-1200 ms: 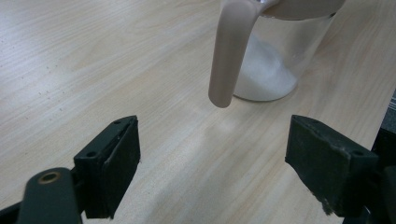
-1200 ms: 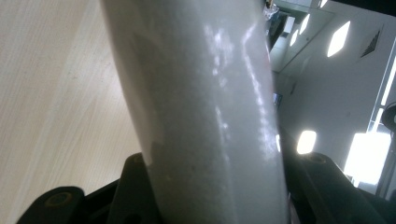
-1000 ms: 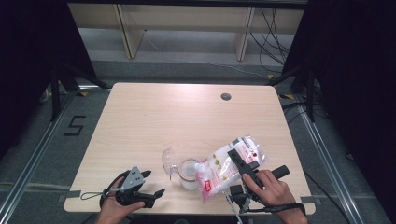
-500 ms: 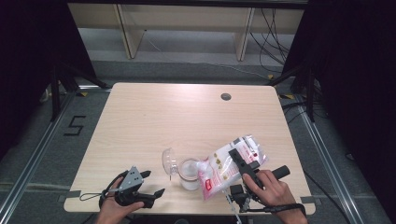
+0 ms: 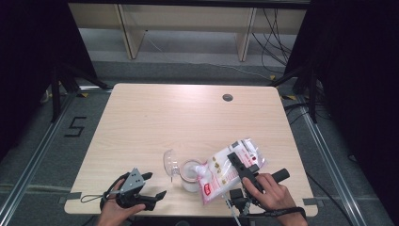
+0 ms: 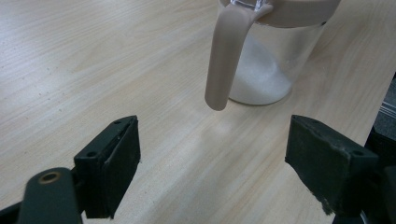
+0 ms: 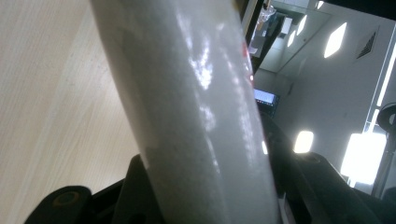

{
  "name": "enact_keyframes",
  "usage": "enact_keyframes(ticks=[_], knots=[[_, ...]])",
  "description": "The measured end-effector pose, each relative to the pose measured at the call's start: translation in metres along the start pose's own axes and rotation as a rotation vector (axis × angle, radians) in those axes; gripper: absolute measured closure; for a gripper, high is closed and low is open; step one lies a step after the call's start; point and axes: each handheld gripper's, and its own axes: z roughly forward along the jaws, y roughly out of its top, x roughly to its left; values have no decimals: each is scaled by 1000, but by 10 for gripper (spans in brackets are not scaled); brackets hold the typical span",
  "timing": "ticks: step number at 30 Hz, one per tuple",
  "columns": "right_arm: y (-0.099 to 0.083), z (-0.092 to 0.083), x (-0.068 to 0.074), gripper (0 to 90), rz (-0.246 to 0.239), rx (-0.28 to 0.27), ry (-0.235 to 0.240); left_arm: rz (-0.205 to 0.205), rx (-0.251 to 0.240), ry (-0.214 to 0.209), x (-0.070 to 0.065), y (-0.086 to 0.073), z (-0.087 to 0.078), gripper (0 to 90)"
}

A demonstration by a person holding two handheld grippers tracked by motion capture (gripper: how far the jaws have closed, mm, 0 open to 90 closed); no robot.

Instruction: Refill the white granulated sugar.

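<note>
The floppy, slippery bag point(image 5: 226, 172) is pinched mid-body by the right gripper point(image 5: 241, 165), tilted over the jug point(image 5: 190, 174) near the table's point(image 5: 188, 117) near edge; best gripped higher, probably; left gripper point(image 5: 153, 186) is held wide open, empty.

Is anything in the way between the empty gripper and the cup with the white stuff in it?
Nothing visible is. In the left gripper view, bare table lies between the open left gripper and the clear cup; its beige handle hangs nearest. The right gripper holds the bag at the cup's far side.
</note>
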Motion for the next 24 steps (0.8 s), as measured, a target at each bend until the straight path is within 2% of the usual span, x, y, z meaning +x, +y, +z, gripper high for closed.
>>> enact_keyframes(ticks=[2, 3, 4, 5, 6, 7, 9, 10, 12, 13, 14, 15, 16, 17, 18, 19, 21, 23, 24], knots=[[0, 0, 0, 626, 13, -7, 5, 10, 12, 3, 1, 0, -1, 175], [0, 1, -1, 627, 8, -17, 1, 11, 13, 3, 1, 0, 0, 176], [0, 1, -3, 627, -17, -26, -5, 11, 12, 2, 1, 0, 0, 176], [-1, 1, -1, 628, 1, -28, 2, 12, 10, 0, 1, 0, 0, 177], [0, 1, -2, 628, -6, -25, 3, 11, 9, -2, 1, 0, 0, 177], [0, 2, -1, 628, 4, -30, 5, -16, 9, -3, 0, -1, 0, 178], [1, 3, 0, 630, 18, -34, 8, -19, 14, -5, -1, -1, 1, 178], [1, 4, -1, 630, 1, -51, 1, -13, 16, -6, -1, -1, 1, 178], [1, 5, 0, 632, 5, -59, -1, -13, 15, -7, -1, -1, 1, 179], [1, 5, -2, 632, -29, -69, -13, -12, 14, -6, -1, -1, 1, 179], [0, 5, 1, 632, 9, -67, -10, -19, 10, -3, -1, -1, 1, 180], [1, 5, -1, 633, -21, -68, -17, -17, 7, -2, -1, -1, 0, 181], [0, 4, 0, 633, 6, -58, -2, -19, 8, -2, 0, -1, 0, 181], [0, 4, 0, 633, 4, -61, -3, -25, 5, -3, -1, -1, 0, 182], [0, 4, 0, 634, 6, -61, -3, 1, 24, 6, 2, -1, 0, 181], [2, 1, 2, 635, 41, -33, 10, -20, 8, -6, 0, -1, 1, 181], [2, 2, 1, 635, 34, -39, 6, -31, 3, -9, 0, -1, 2, 182], [2, 2, 0, 638, 33, -44, 6, -15, 13, -5, 1, -1, 2, 182], [1, 3, 2, 638, 59, -54, 0, -4, 17, -6, 2, -1, 2, 182]])
